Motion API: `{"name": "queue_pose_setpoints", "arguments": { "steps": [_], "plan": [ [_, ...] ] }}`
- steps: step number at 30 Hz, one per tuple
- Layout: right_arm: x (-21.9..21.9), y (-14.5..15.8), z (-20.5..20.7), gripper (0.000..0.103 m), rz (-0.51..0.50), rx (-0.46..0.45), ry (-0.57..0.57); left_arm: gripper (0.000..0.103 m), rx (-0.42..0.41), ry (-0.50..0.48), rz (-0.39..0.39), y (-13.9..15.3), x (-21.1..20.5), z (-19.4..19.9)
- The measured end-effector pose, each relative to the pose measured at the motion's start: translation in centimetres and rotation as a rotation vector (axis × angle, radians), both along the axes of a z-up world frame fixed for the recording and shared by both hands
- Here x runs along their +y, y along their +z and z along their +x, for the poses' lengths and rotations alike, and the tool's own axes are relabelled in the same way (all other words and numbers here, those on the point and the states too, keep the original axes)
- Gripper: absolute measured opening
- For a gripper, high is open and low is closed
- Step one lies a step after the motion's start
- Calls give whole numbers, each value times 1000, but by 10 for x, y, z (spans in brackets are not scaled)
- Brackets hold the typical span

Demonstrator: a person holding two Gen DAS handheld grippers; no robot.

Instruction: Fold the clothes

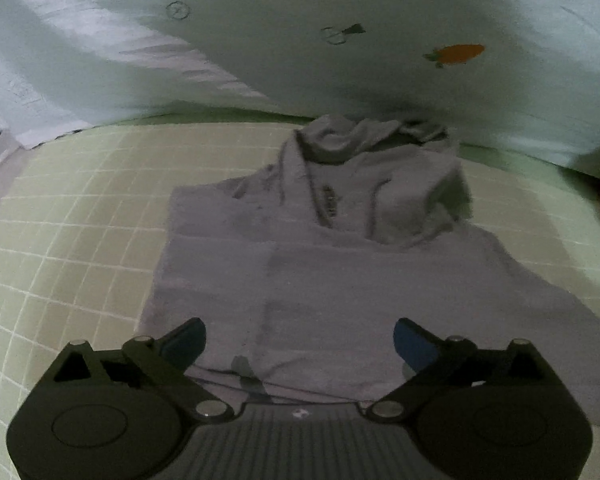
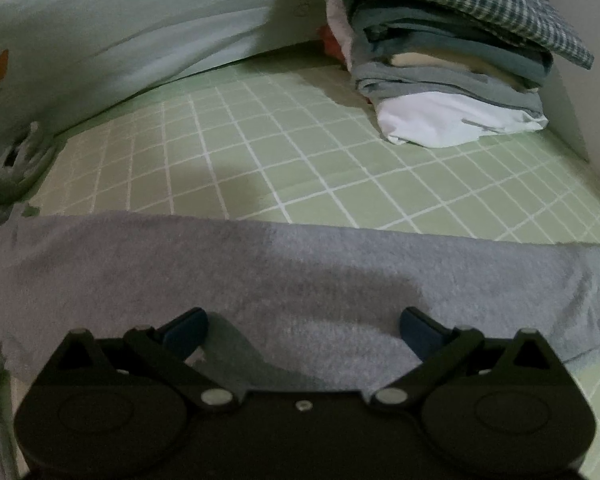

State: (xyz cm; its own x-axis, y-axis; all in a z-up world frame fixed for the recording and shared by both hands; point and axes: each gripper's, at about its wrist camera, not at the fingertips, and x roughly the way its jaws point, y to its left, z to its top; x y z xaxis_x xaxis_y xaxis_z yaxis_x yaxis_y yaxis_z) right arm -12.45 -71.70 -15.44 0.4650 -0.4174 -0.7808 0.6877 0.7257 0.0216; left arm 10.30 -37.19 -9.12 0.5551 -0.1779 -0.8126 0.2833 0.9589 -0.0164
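Inspecting the fold, I found the grey hoodie (image 1: 340,248) flat on the green checked sheet (image 1: 72,216), sleeves turned inward, hood bunched at its far end. My left gripper (image 1: 299,342) stood spread wide above the hem, pinching nothing; my right gripper (image 2: 303,332) was likewise spread over the cloth. I judged a side fold complete; next called for gripping the hem. Only the right view showed the folded stack (image 2: 452,76).
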Motion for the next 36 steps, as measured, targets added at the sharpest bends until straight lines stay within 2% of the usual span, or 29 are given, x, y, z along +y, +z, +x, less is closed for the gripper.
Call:
{"name": "queue_pose_setpoints", "arguments": {
  "steps": [3,13,24,29,33,36],
  "plan": [
    [-4,1,-6,103,5,-2,9,100,-29,-32,30,5,-5,-5],
    [-55,-5,-51,103,-37,6,-89,100,-59,33,41,20,7,-13],
    [-124,-7,-106,103,-143,69,-216,101,-42,73,62,21,9,-18],
    [-141,-10,-125,103,-190,53,-272,101,-50,58,68,22,6,-20],
    [-153,-14,-140,103,-118,-48,-354,101,-49,55,71,22,5,-21],
    [-150,-16,-142,103,-139,-56,-370,101,-54,60,67,25,7,-25]
  ]
}}
